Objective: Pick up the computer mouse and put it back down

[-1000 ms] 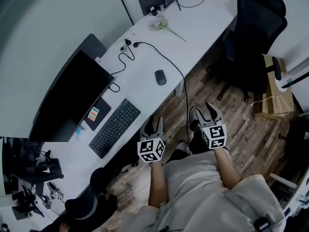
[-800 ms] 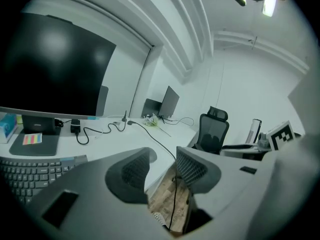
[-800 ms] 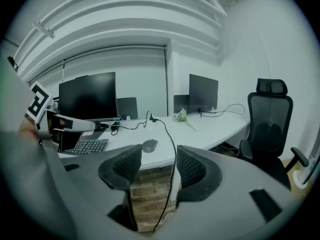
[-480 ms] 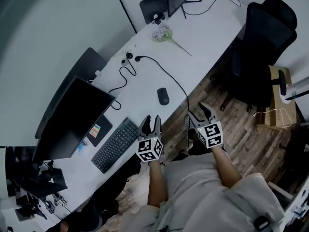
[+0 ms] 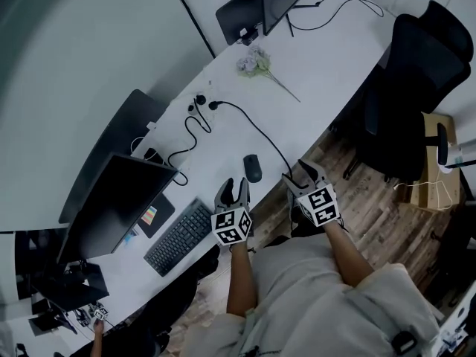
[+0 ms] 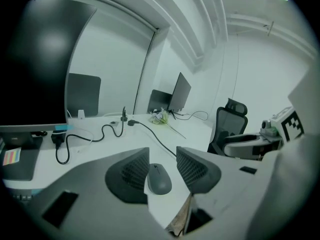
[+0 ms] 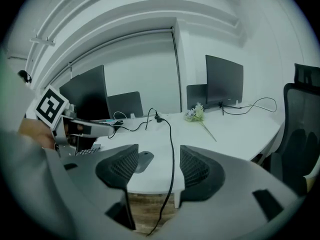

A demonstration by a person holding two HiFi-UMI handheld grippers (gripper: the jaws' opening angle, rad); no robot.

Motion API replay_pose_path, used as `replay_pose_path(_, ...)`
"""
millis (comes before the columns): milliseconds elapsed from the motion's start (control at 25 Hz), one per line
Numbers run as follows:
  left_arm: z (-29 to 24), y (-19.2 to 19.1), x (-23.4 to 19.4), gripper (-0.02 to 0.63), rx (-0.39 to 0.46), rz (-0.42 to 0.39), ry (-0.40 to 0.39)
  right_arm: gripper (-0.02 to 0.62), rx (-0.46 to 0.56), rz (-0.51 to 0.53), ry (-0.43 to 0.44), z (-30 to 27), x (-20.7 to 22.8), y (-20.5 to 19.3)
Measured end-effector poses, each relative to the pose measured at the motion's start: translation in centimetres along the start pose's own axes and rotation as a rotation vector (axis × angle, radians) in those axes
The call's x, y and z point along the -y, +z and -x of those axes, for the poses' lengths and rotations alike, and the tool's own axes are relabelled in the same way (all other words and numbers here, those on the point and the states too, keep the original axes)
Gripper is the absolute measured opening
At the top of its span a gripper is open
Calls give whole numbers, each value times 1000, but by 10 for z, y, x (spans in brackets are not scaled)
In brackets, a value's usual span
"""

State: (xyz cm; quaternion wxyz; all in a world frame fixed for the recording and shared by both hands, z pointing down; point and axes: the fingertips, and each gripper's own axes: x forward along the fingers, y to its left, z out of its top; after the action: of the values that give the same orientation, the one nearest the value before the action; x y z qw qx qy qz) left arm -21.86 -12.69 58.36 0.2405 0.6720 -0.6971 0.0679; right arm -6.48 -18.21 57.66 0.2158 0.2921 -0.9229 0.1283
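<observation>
A dark grey computer mouse lies on the white desk near its front edge. My left gripper is held just short of it, jaws open. In the left gripper view the mouse shows in the gap between the jaws, untouched, a little ahead of the left gripper. My right gripper hovers to the right of the mouse at the desk's edge, its jaws opening and holding nothing. In the right gripper view the mouse peeks out behind the left jaw of the right gripper.
A black cable runs across the desk and drops over the edge by the right gripper. A keyboard and monitor sit to the left. Flowers lie farther back. A black office chair stands on the wooden floor at right.
Both grippers have come forward to the desk's edge and closer to the mouse. The right gripper's jaws have spread wider.
</observation>
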Motion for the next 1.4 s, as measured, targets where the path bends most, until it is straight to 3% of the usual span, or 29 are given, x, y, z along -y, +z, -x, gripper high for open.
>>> replay_pose_path(360,-55,-23,-7,172,-134,14,54,284,-44,39,105,-42,14,19)
replay_pose_path(680,-95,-43,-17,172,-199,37,132,291,-65,75,157,-68,32,24)
replay_pose_path(1080,-123,-78,-17,235,-304,146,157,298,-121,108,221,-93,40,26)
replay_pose_path(1400,-135,-95,-25,265,-380,180,216,302,-138,124,245,-101,50,23)
